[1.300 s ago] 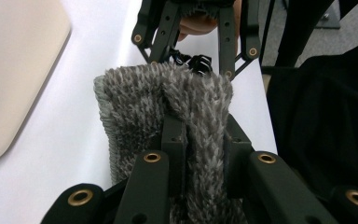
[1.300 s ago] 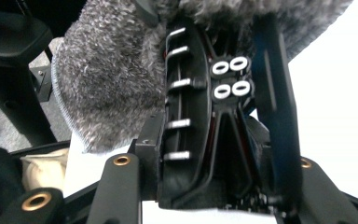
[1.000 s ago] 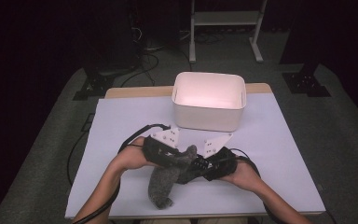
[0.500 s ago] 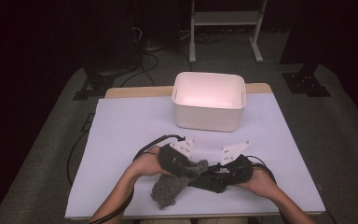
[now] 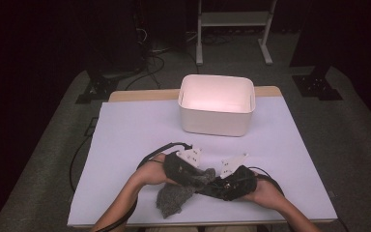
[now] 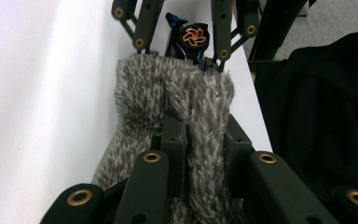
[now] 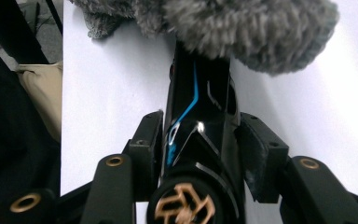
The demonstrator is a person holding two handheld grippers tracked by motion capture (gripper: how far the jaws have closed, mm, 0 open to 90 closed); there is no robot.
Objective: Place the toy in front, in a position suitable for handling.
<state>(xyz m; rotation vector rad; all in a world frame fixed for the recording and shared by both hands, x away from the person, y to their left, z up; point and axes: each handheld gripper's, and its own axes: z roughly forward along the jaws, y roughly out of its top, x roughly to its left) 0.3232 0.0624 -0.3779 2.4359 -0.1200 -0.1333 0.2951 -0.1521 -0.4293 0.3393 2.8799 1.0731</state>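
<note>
Cloth position first: the grey fuzzy cloth [image 5: 176, 199] lies at the near edge of the worktop [image 5: 135, 130], just ahead of the person's forearms. Its long axis runs from a lower end resting near the front edge, up and to the right, to an upper end held between the two grippers.

The left gripper [image 5: 199, 175] holds that upper end. In the left gripper view its fingers [image 6: 175, 154] are pressed together on a fold of the cloth [image 6: 177, 93], with pile bulging out on both sides of the pads.

The right gripper [image 5: 213, 186] sits just beside it, aimed leftward at the same end. In the right gripper view its fingers [image 7: 261, 149] stand apart and have just been opening. The cloth [image 7: 242, 28] is not between them; it lies straight ahead, just past the fingertips. A glossy black part with a blue line sits in the gap; what it is cannot be told.

Controlling relation for the coming move, as judged: the free edge lies directly forward of the right gripper [image 7: 200, 123], so a short advance along its own axis should bring the pads around the cloth. The left gripper [image 6: 204, 135] already has its hold.

Farther back, well apart from both hands, the white bin [image 5: 215, 123] stands open-topped on the worktop.
</note>
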